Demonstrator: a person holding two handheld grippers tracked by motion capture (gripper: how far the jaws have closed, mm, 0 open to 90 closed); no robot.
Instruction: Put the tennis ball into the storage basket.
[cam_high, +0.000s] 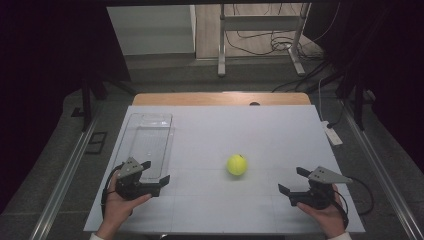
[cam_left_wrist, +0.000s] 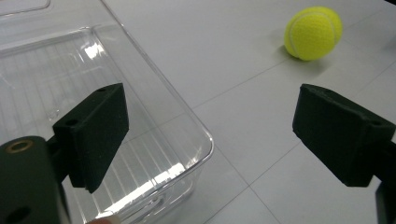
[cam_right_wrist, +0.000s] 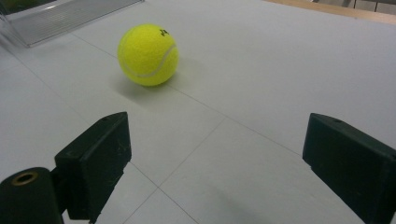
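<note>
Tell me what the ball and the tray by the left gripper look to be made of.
Ball: fuzzy yellow felt with a pale curved seam and a small black mark, so it looks like a tennis ball, likely rubber underneath. Tray: clear, glossy hard plastic by the look; the table shows through it, with bright glints on the rim and a ribbed floor.

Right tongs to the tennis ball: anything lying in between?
Nothing: in the right gripper view, bare white table runs from the open right tongs to the tennis ball.
</note>
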